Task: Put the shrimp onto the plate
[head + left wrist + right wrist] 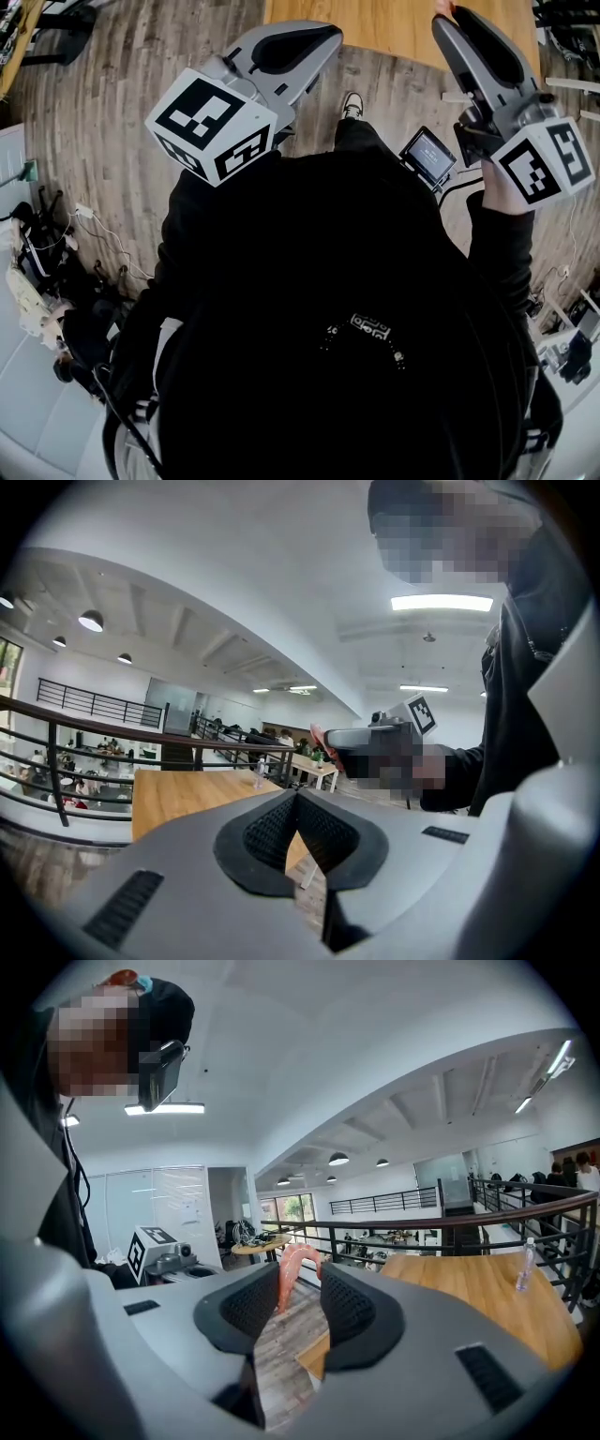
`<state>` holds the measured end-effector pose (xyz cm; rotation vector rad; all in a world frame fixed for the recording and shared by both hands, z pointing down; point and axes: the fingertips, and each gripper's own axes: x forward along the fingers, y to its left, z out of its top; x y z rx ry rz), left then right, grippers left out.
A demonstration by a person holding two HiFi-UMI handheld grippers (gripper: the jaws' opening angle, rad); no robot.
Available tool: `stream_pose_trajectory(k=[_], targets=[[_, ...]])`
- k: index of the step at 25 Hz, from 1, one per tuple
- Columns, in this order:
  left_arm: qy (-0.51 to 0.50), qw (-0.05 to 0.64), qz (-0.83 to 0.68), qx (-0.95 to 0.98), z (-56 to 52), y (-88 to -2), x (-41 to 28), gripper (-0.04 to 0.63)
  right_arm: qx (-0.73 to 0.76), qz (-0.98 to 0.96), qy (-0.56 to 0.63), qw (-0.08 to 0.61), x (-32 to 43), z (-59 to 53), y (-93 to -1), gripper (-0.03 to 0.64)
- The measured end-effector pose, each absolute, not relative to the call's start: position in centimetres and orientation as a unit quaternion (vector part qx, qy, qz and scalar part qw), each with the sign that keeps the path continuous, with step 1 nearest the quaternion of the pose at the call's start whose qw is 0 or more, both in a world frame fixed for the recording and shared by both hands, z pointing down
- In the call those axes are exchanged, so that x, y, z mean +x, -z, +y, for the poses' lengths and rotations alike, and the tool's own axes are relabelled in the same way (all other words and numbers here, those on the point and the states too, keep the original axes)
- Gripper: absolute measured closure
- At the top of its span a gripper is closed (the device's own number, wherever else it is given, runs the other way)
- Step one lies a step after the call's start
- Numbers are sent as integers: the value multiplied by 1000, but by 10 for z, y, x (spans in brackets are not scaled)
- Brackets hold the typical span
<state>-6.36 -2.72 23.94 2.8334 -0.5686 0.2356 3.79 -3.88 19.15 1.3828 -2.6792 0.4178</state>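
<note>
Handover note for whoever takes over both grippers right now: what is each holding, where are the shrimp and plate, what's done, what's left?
Left gripper: jaws together, empty.
Right gripper: closed on the shrimp, held in the air with the wooden table ahead.
Plate: in no view.
Done: shrimp is in the grip.
Left: find the plate, bring the shrimp over it, set it down, release.

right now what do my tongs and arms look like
Left tongs and right tongs: grey moulded shells with black textured pads, each carrying a white cube of black square markers. Black sleeves.
</note>
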Motion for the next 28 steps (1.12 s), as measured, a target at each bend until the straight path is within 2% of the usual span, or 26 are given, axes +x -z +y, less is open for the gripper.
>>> stream_pose_trajectory(k=[16,28], targets=[[-98,124,-219,963,-131,-232,24,597,423,-892,-157,34,128,-150,-199,468],[-136,141,-208,958,-184,-257,84,597,416,-890,-185,29,186,-207,-224,468]])
